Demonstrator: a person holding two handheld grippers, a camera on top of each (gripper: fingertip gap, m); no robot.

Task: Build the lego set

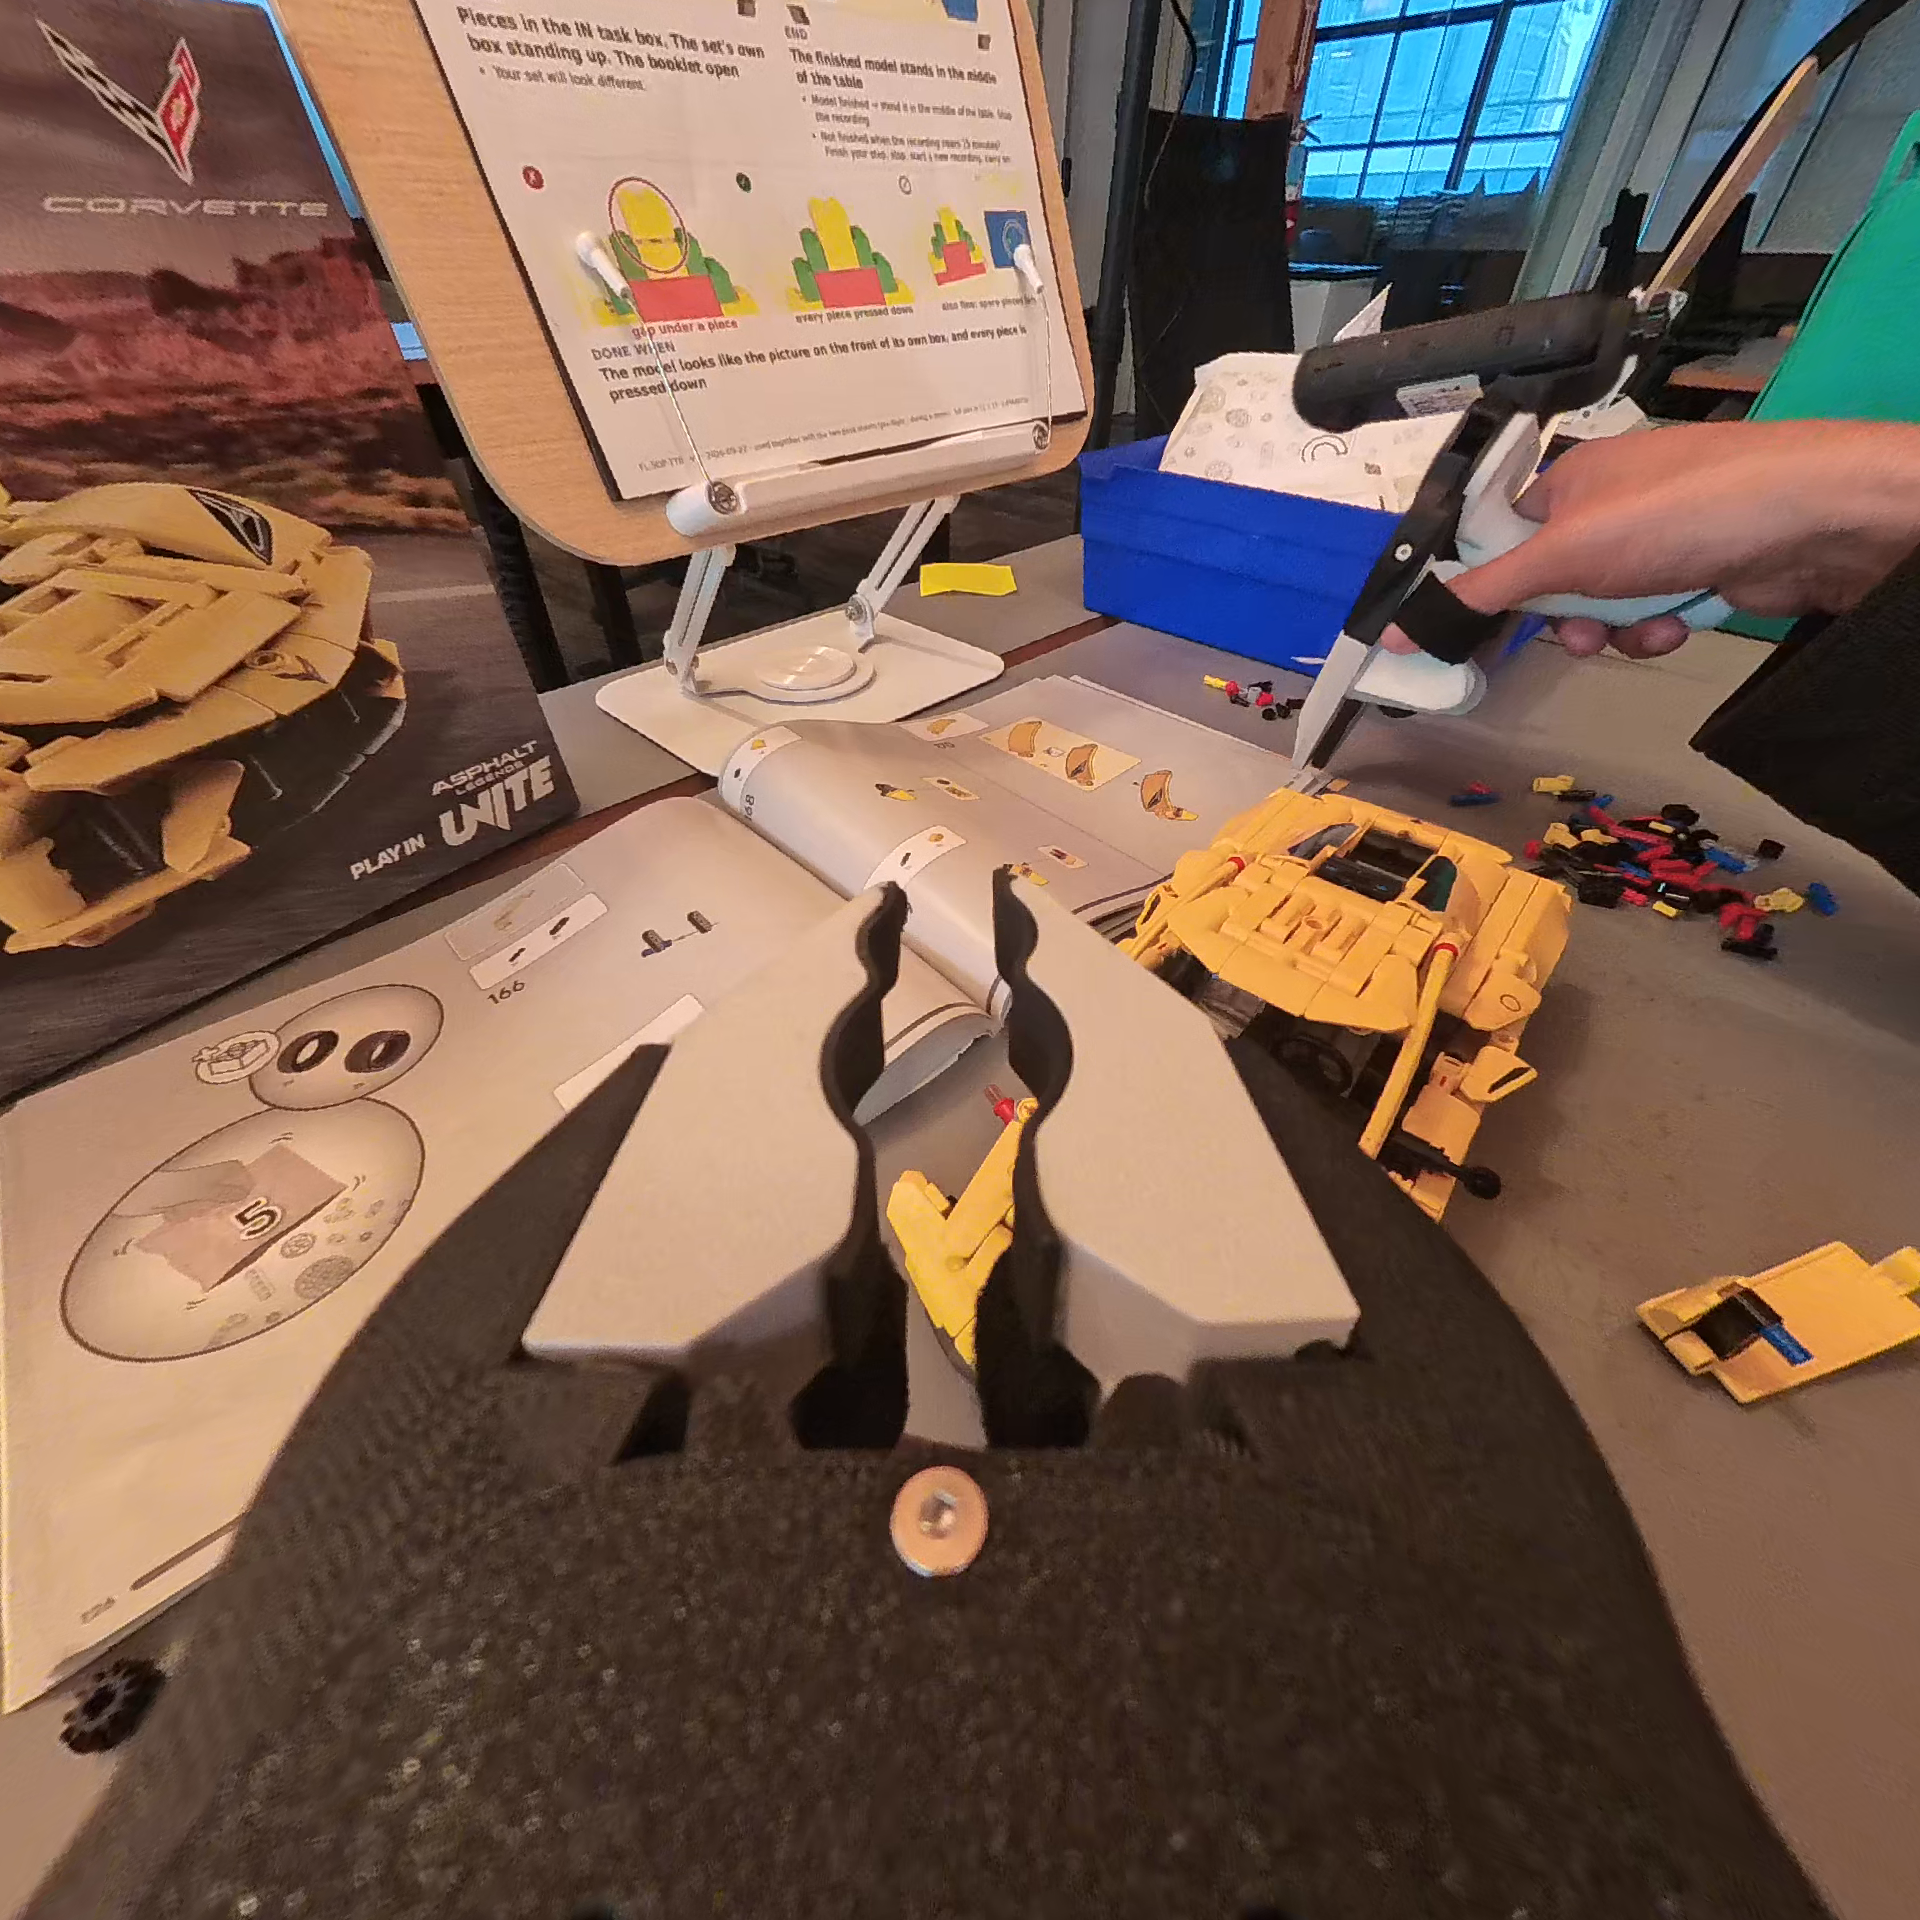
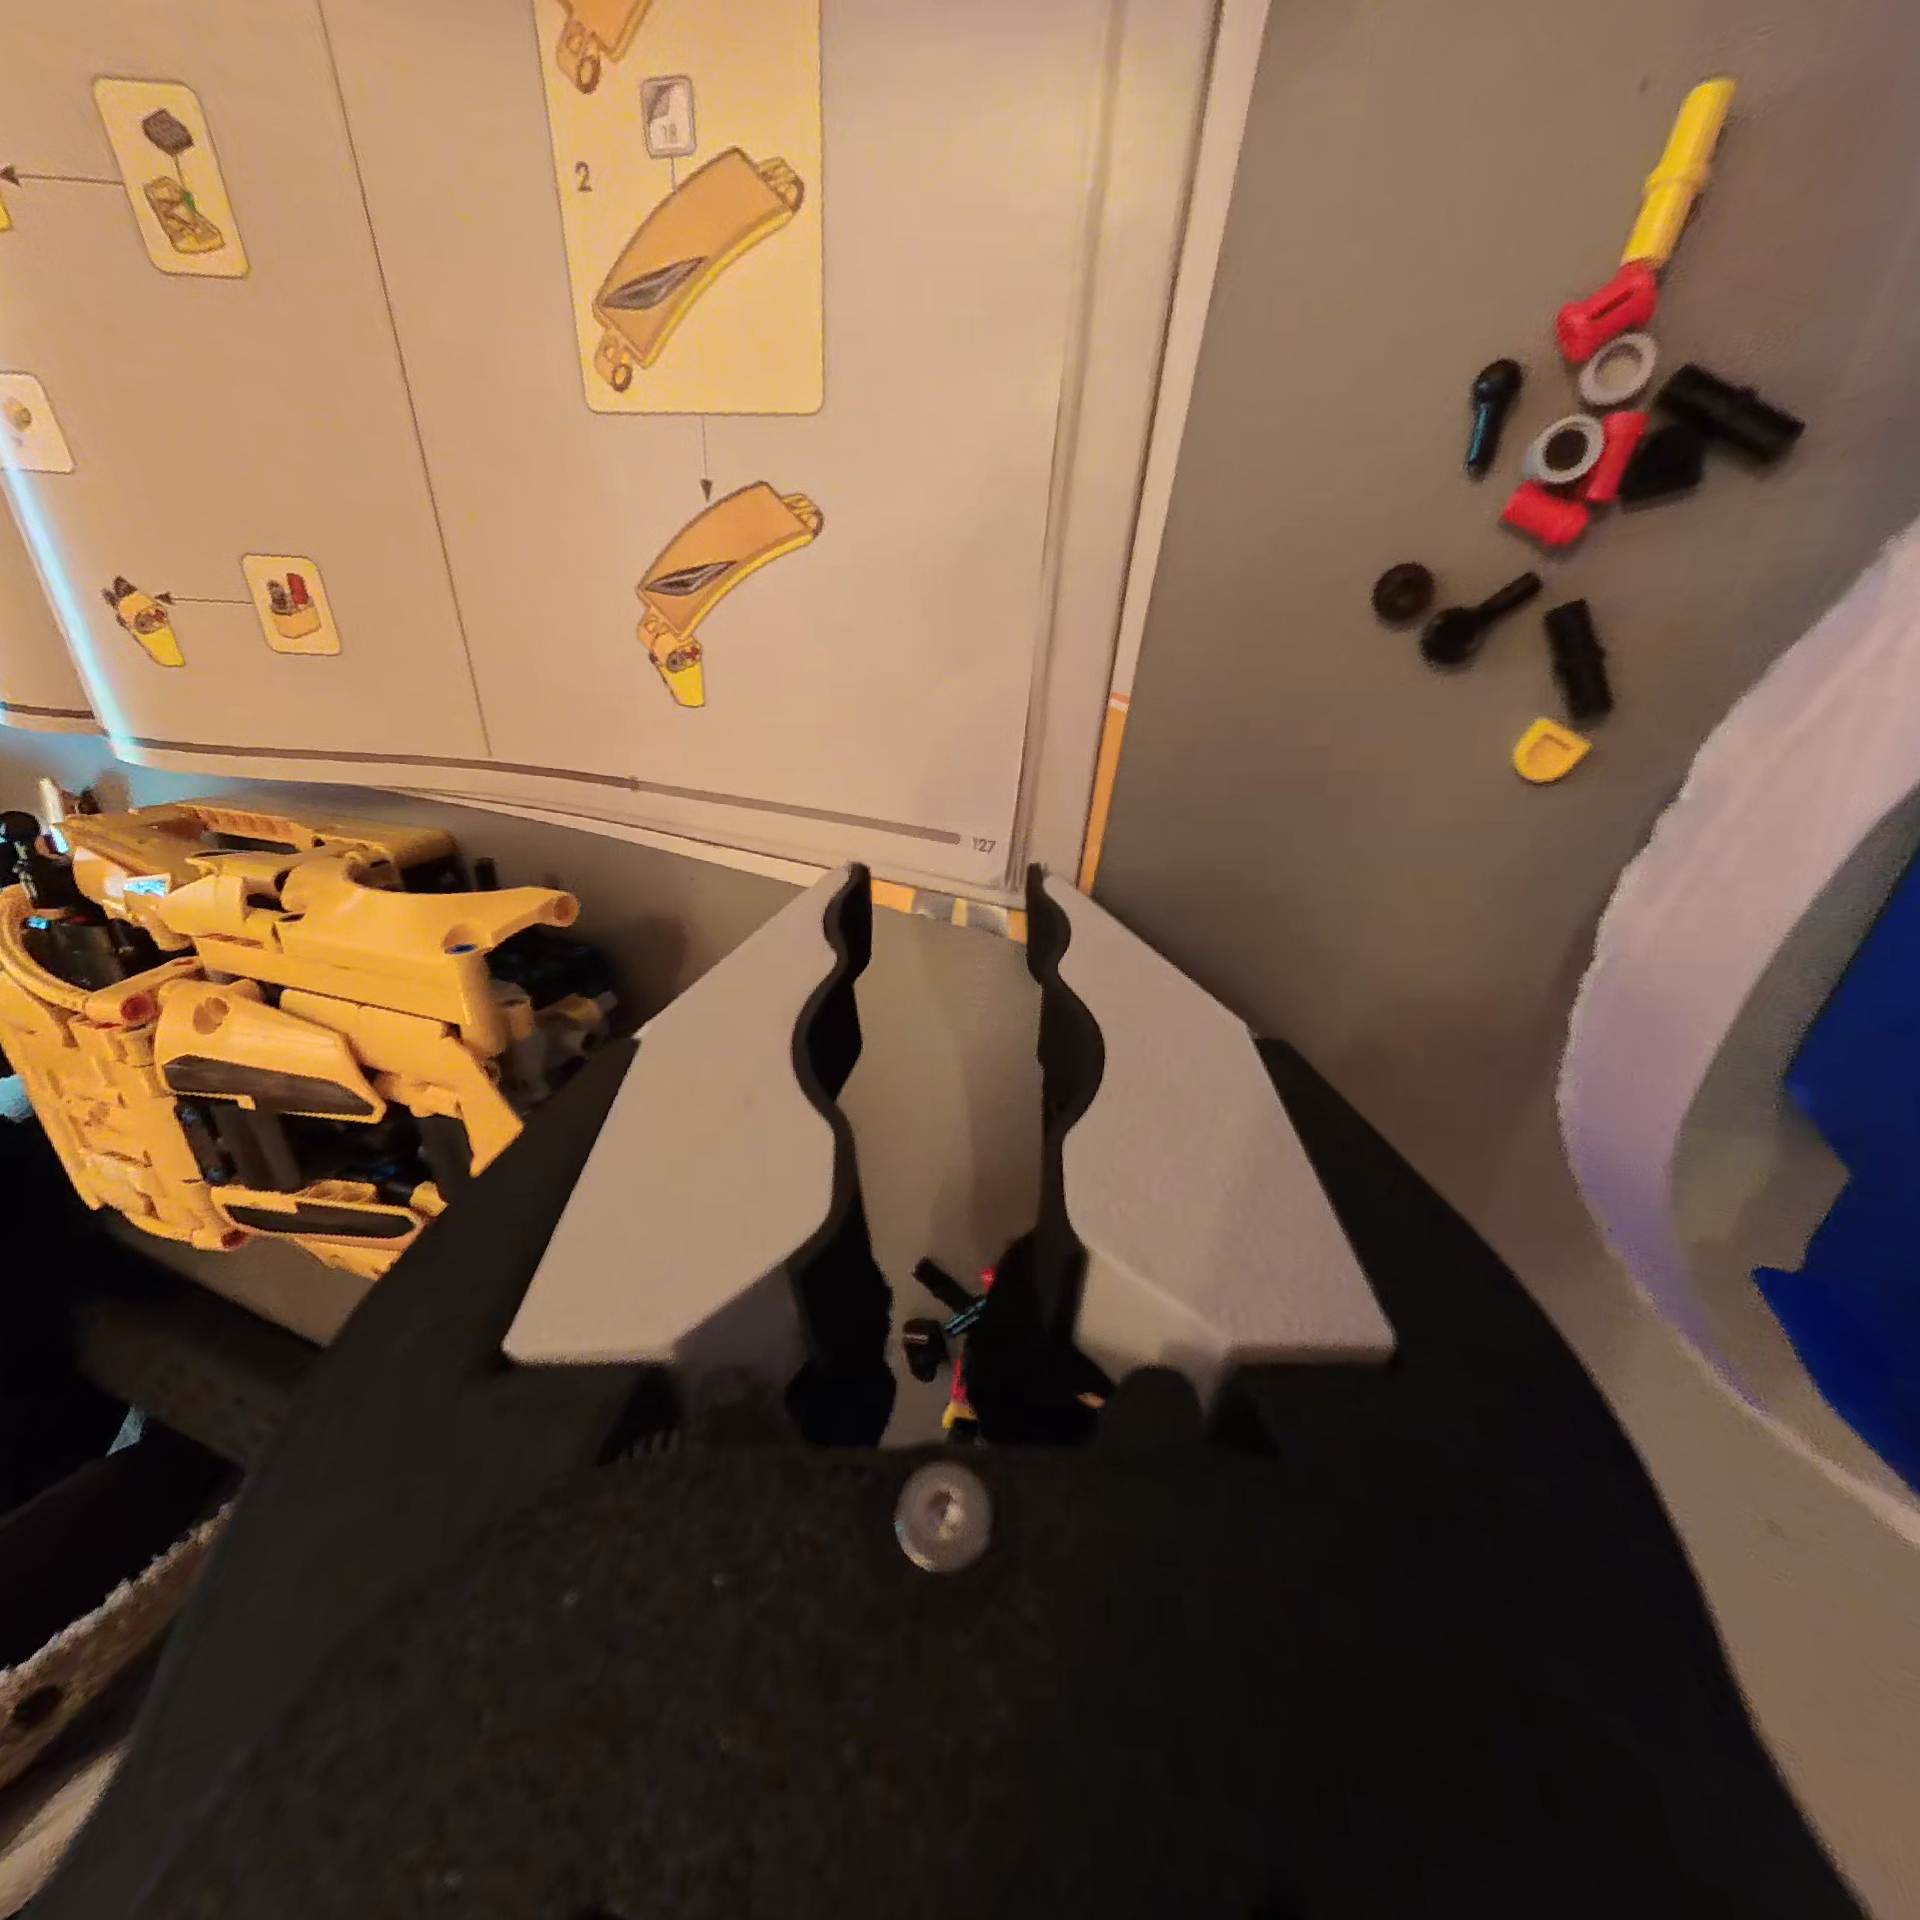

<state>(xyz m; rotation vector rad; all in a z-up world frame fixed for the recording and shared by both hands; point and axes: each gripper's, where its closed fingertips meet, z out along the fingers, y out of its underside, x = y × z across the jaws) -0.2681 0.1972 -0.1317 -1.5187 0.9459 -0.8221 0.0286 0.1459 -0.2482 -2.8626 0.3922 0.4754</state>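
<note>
Lego car point(image 1: 1351, 935) on table, blue bin point(image 1: 1226, 551) — paper bag inside

A partly built yellow lego car point(image 1: 1351, 925), with black and dark inner parts exposed, is seen resting on the grey table at about 2 o'clock from the left wrist view's centre, just beside the open instruction booklet point(image 1: 935, 800). A small yellow sub-assembly point(image 1: 961, 1216) with a red-tipped pin is seen at the centre, and a flat yellow panel with a black and blue insert point(image 1: 1777, 1320) lies apart at 4 o'clock. Loose red, black, blue and yellow pieces point(image 1: 1662, 862) are scattered at 2 o'clock beyond the car, and a smaller cluster point(image 2: 1600, 436) is shown at 1 o'clock in the right wrist view.
</note>
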